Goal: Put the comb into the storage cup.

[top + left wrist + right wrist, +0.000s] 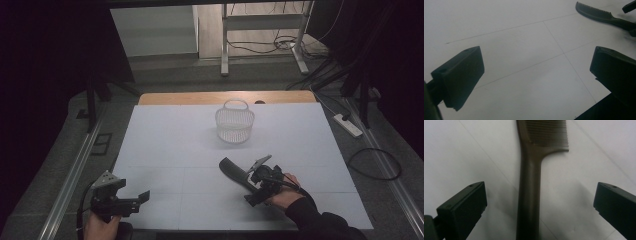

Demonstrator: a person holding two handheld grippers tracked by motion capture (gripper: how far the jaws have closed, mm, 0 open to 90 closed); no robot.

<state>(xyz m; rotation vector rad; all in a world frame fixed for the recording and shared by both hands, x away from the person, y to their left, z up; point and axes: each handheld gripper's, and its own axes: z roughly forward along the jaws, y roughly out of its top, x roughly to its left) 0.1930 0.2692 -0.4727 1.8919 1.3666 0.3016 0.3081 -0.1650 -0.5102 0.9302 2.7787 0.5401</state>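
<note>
Left claw [142, 196]: lower left of the high view, held in a hand [100, 227] at the bottom edge; jaws wide apart, gripping nothing. In the left gripper view, again [536, 75], with bare white surface between the two black jaws.
Right claw [250, 170]: lower right of centre in the high view, held in a hand [285, 195] with a dark sleeve [325, 225]; jaws spread wide, closed on nothing. In the right gripper view, again [540, 205], one jaw either side of the comb's handle, neither touching it.
Comb [235, 172]: black, lying flat on the table, just ahead of the right hand, slanting from the right claw toward upper left in the high view. In the right gripper view [531, 182], handle running up the middle of the frame between the jaws, teeth at top centre. In the left gripper view [596, 13], at the upper right, teeth end toward frame centre.
Table [165, 145]: covered by a white sheet with faint fold lines; a strip of bare wood showing along the far edge.
Basket [235, 122]: small white mesh one with an arched handle, upright, upper centre of the table in the high view, well apart from the comb and both claws.
Floor beyond: grey, with white desk legs [225, 45] at top centre, loose cables, and a power strip [348, 125] at the right.
</note>
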